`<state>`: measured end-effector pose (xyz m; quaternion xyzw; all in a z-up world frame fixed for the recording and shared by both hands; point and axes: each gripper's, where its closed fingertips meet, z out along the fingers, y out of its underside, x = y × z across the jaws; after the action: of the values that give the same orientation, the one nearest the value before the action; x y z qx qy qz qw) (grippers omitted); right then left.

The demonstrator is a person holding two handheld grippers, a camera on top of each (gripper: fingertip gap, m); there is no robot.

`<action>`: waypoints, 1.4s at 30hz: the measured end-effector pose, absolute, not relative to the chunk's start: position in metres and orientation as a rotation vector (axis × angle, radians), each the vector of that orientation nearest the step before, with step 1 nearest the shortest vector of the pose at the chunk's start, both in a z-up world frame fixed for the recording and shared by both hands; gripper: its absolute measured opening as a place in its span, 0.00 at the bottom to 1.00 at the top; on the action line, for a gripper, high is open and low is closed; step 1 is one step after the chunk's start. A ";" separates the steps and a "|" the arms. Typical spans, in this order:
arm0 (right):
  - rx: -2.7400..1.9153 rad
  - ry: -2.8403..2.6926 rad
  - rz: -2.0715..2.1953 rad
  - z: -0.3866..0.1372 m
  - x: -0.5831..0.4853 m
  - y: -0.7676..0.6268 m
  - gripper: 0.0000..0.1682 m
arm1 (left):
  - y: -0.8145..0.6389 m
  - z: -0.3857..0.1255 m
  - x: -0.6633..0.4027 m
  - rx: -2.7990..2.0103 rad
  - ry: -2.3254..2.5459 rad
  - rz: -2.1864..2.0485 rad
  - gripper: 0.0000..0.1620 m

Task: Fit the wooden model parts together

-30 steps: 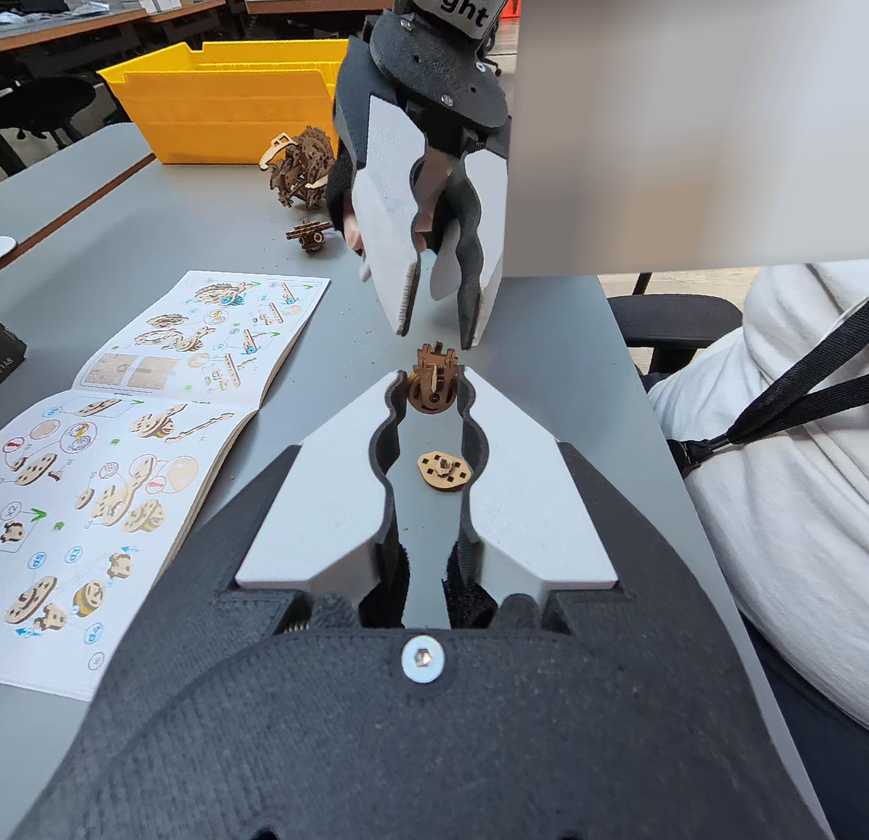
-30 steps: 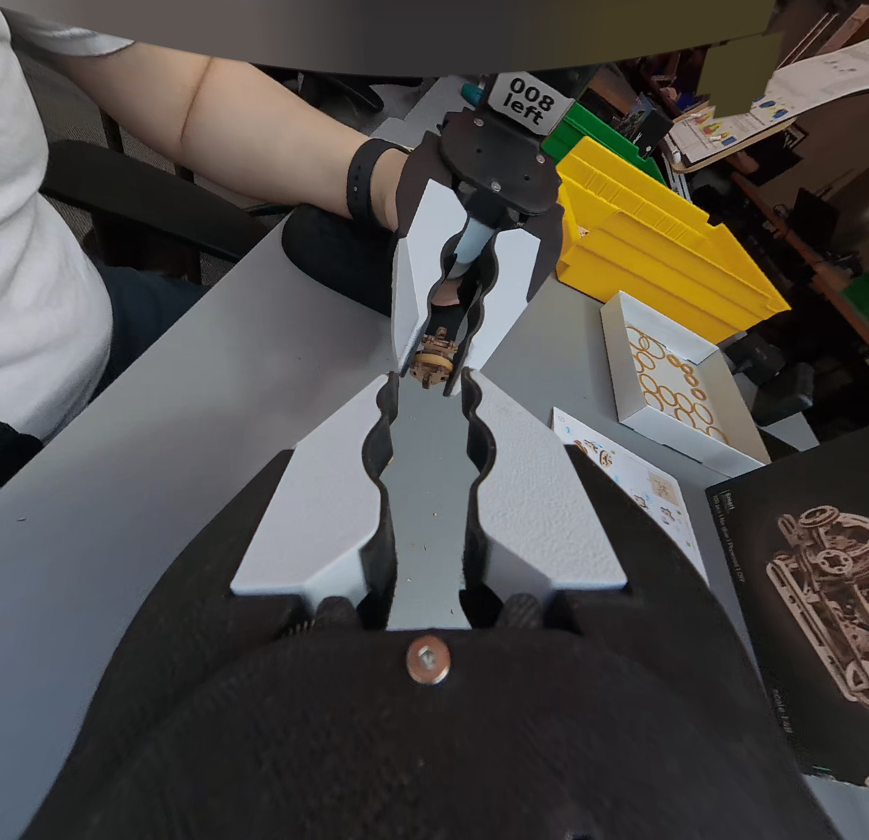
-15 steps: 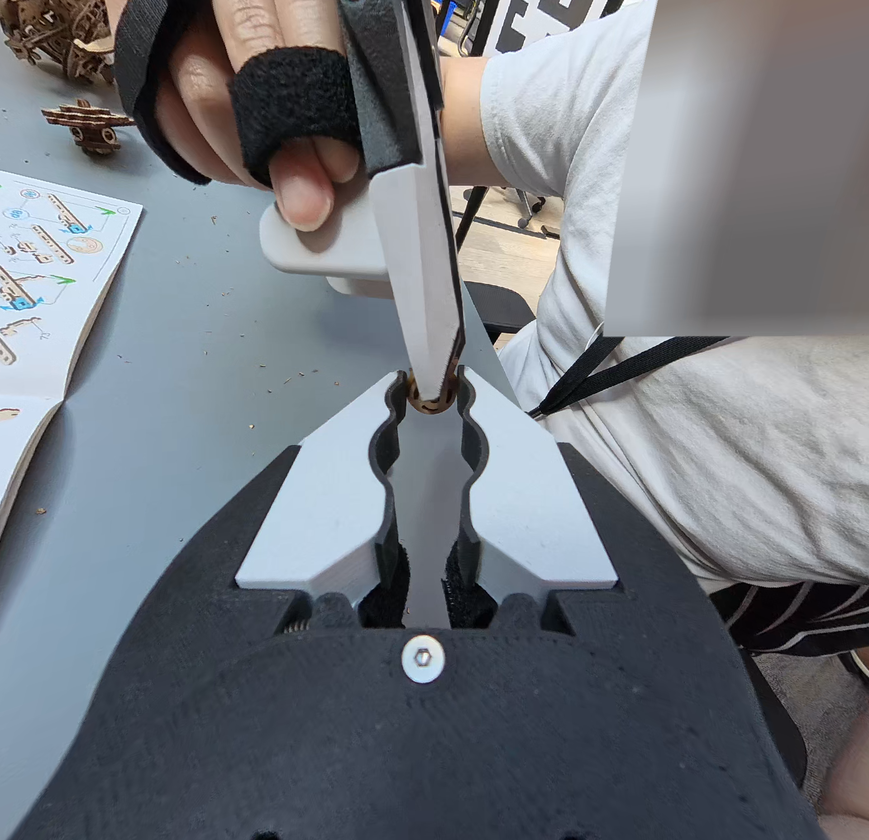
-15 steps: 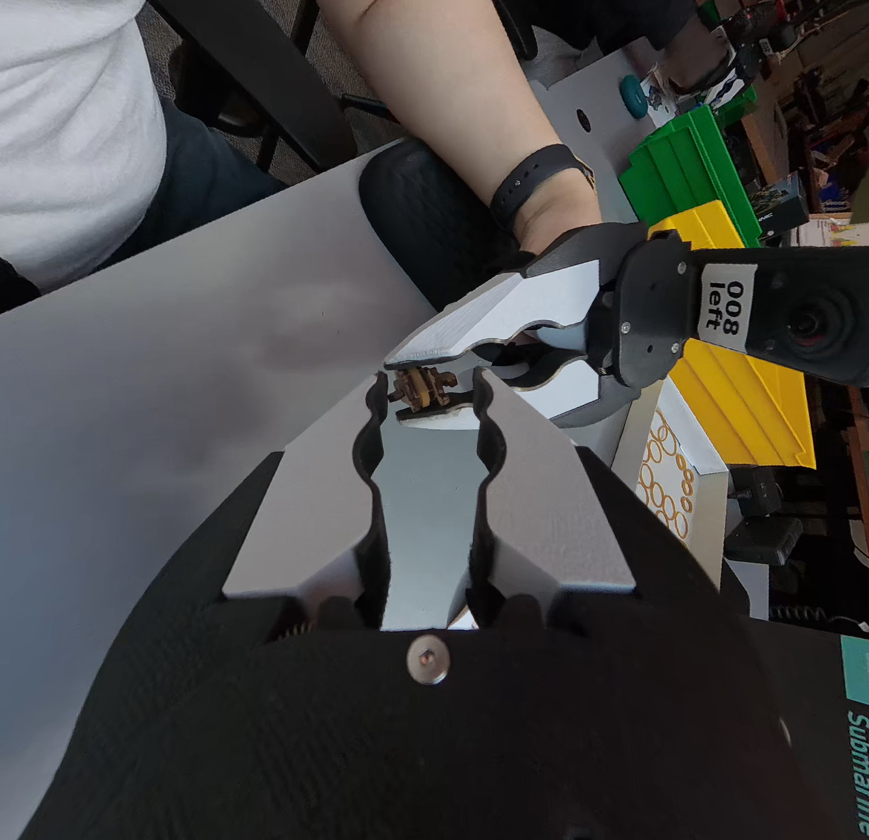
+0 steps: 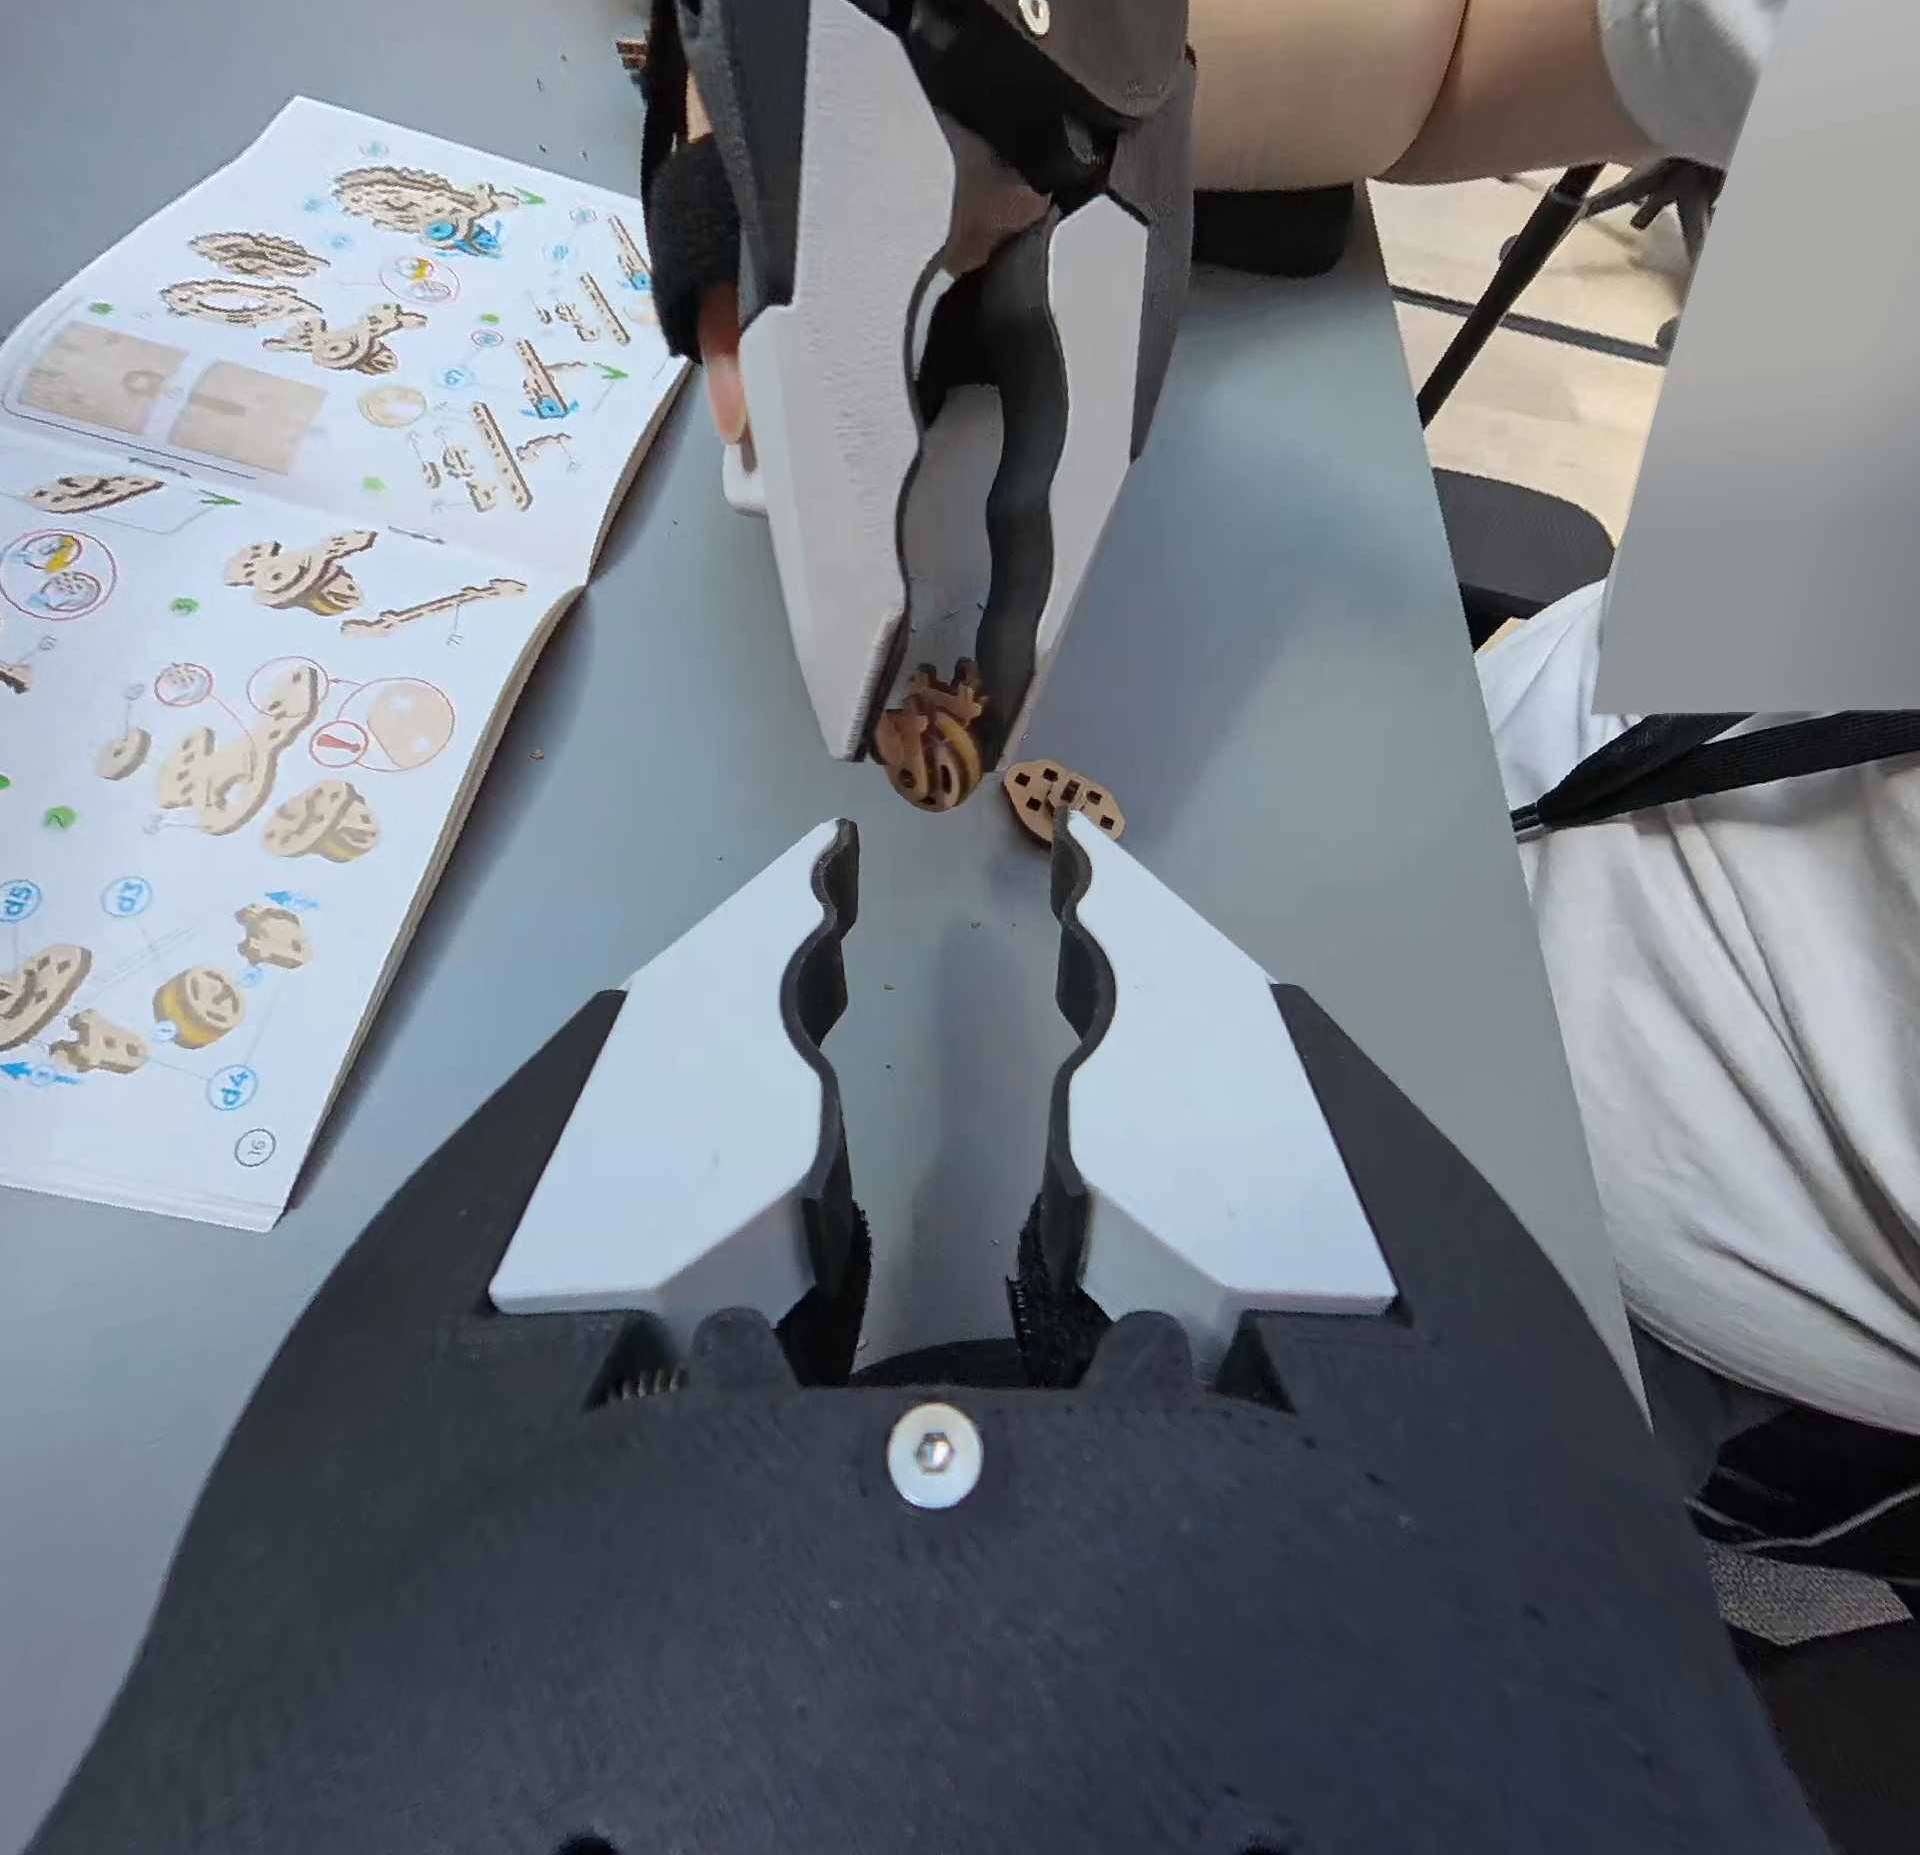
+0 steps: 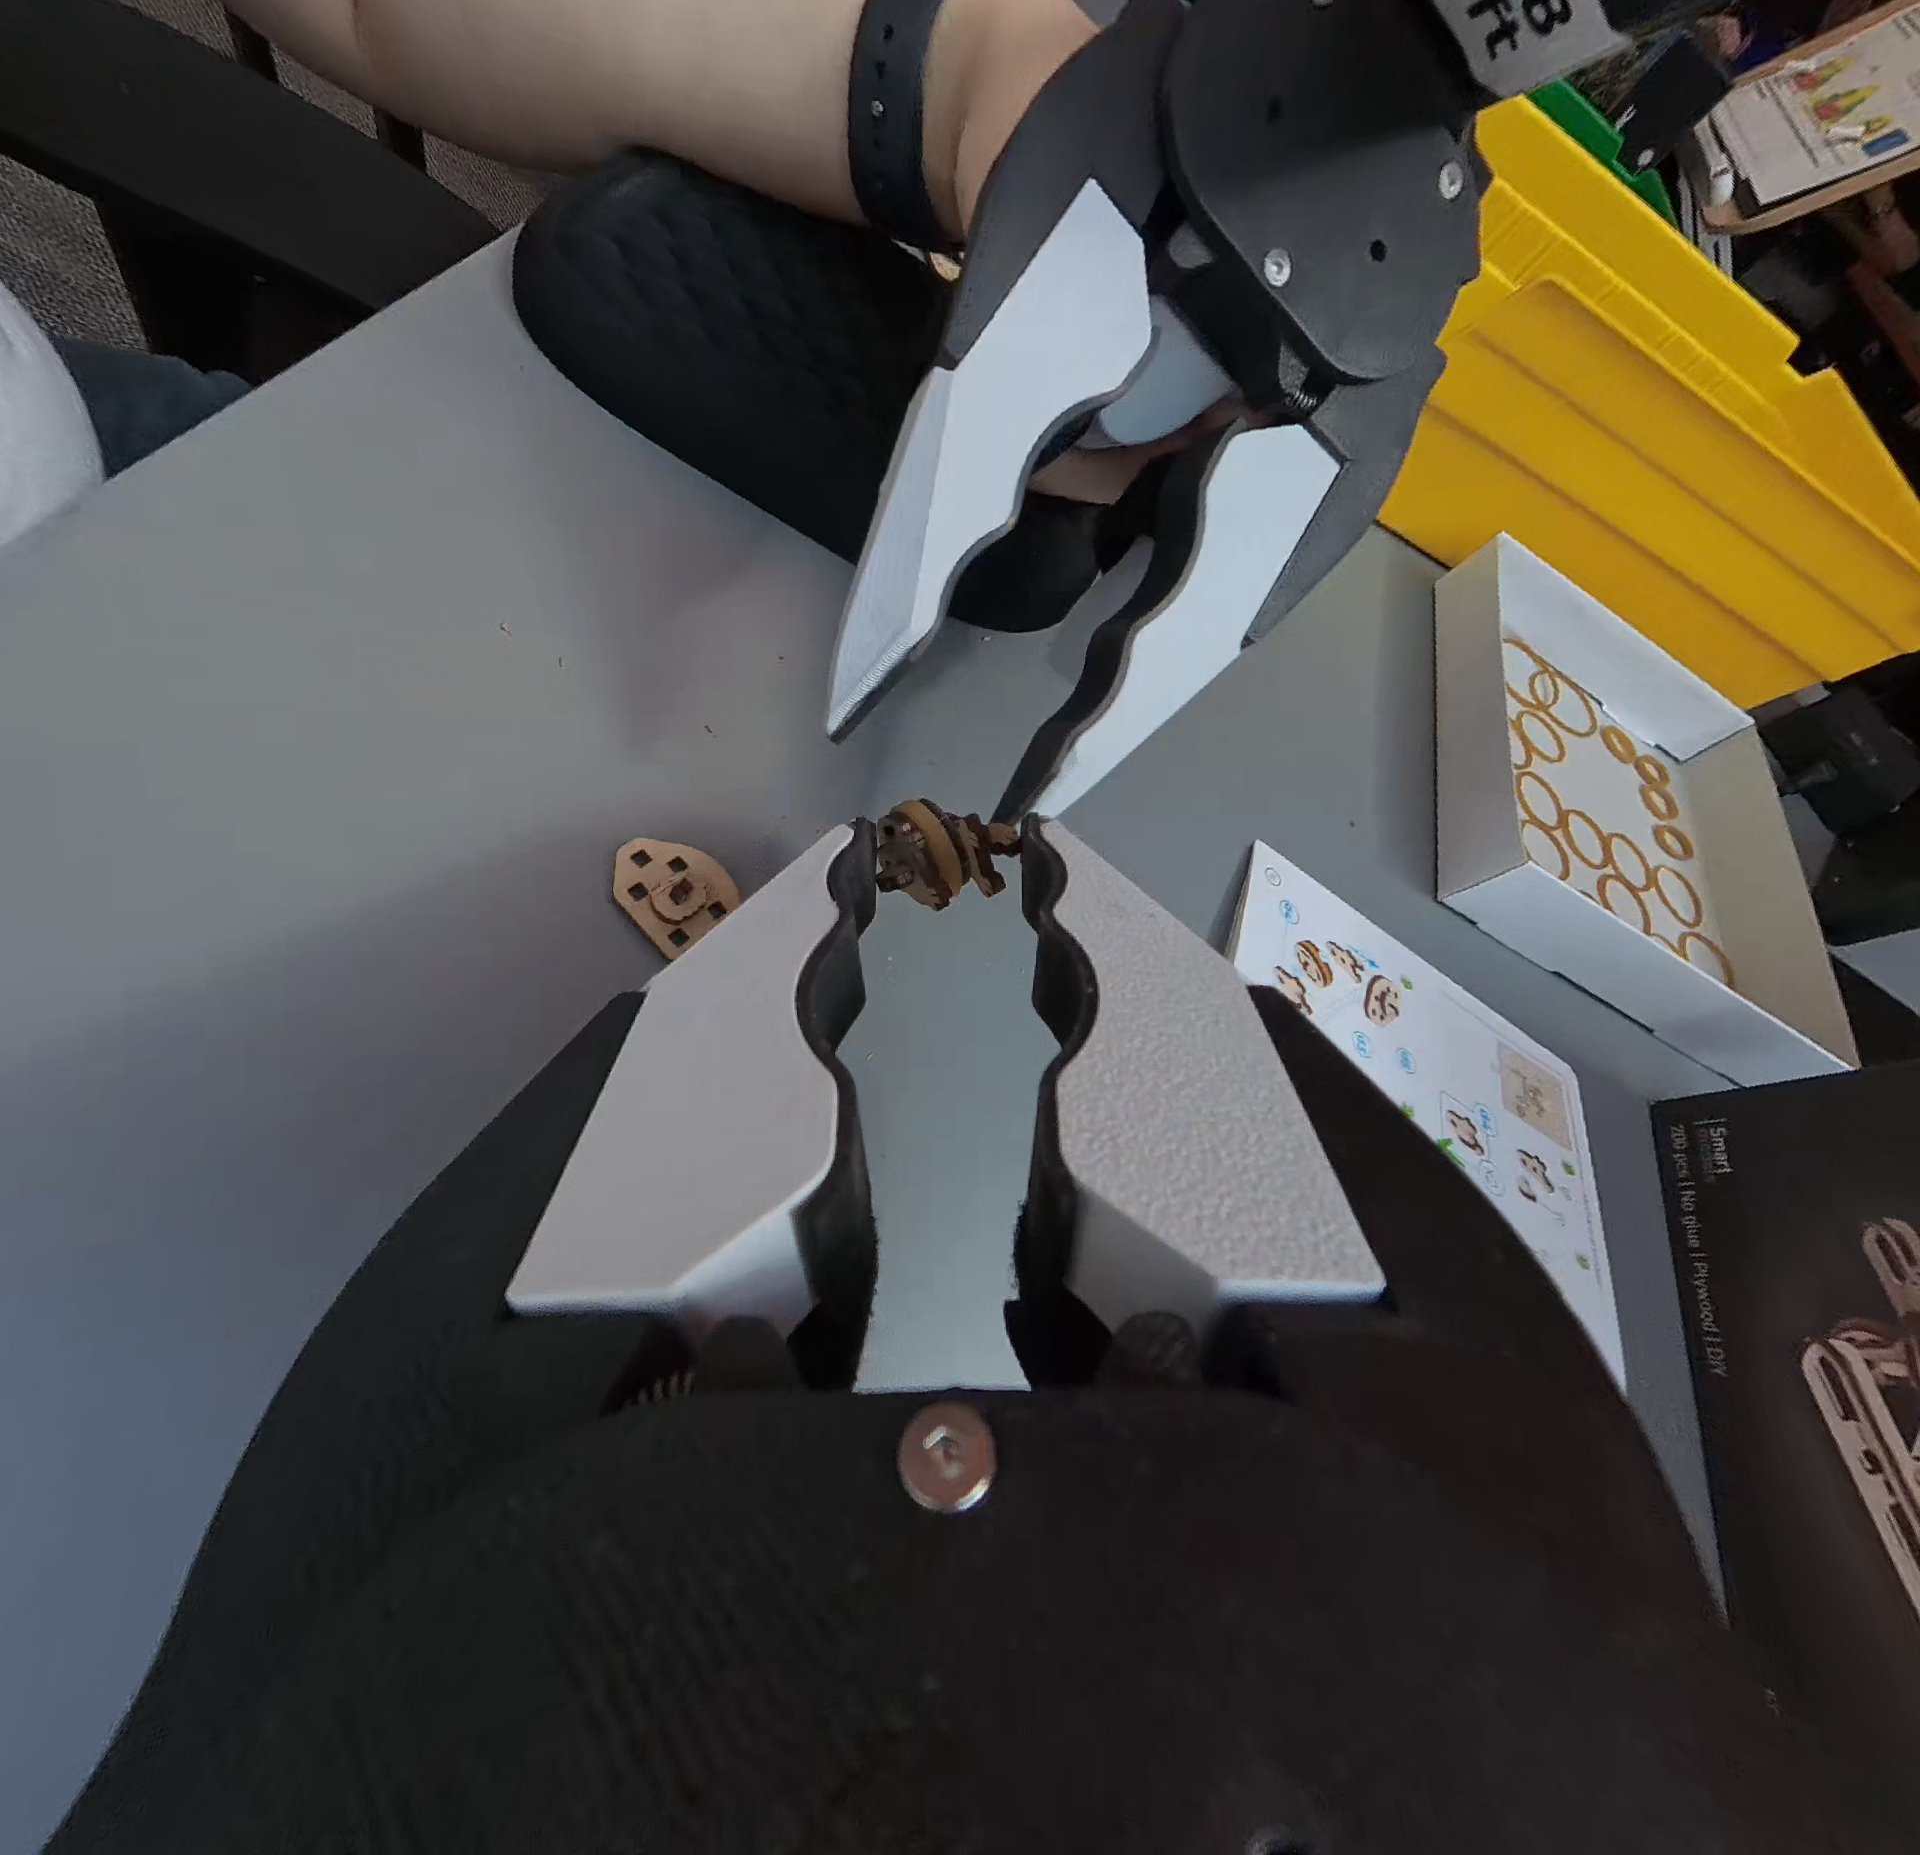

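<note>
A small wooden wheel-and-peg assembly point(image 6: 935, 855) is clamped between the tips of my right gripper point(image 6: 943, 835), just above the grey table point(image 6: 312, 766). In the left wrist view the right gripper point(image 5: 930, 735) comes down from above, shut on the same assembly point(image 5: 930, 756). My left gripper point(image 5: 954, 826) is open and empty, its tips just short of the assembly. It also shows in the right wrist view point(image 6: 925, 761), open, opposite my right gripper. A flat wooden plate with square holes point(image 5: 1060, 803) lies on the table beside the assembly, also visible in the right wrist view point(image 6: 670, 896).
An open instruction booklet point(image 5: 291, 558) lies to the left. Yellow bins point(image 6: 1662, 434), a white box of wooden rings point(image 6: 1600, 797) and a black kit box point(image 6: 1818, 1338) stand beyond. A person in a white shirt point(image 5: 1714, 1026) sits at the table's right edge.
The left gripper held the assembly a second ago. The right gripper closed on it, the left gripper let go and drew back, and now only the right gripper holds it.
</note>
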<state>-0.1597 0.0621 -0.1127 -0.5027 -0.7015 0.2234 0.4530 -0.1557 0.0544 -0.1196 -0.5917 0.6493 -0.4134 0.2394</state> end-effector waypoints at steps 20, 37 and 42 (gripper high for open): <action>-1.508 -1.719 0.573 -0.152 -0.157 0.078 0.17 | 0.069 -0.151 -0.152 -1.709 1.826 -0.799 0.09; -1.514 -1.678 0.590 -0.142 -0.151 0.079 0.22 | 0.071 -0.154 -0.152 -1.686 1.833 -0.730 0.07; -1.522 -1.676 0.604 -0.141 -0.148 0.078 0.20 | 0.071 -0.156 -0.152 -1.681 1.839 -0.690 0.08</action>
<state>-0.1484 0.0782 -0.1413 -0.5986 -0.6591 0.2374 0.3886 -0.1519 0.0715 -0.1562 -0.6251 0.6841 -0.2566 0.2746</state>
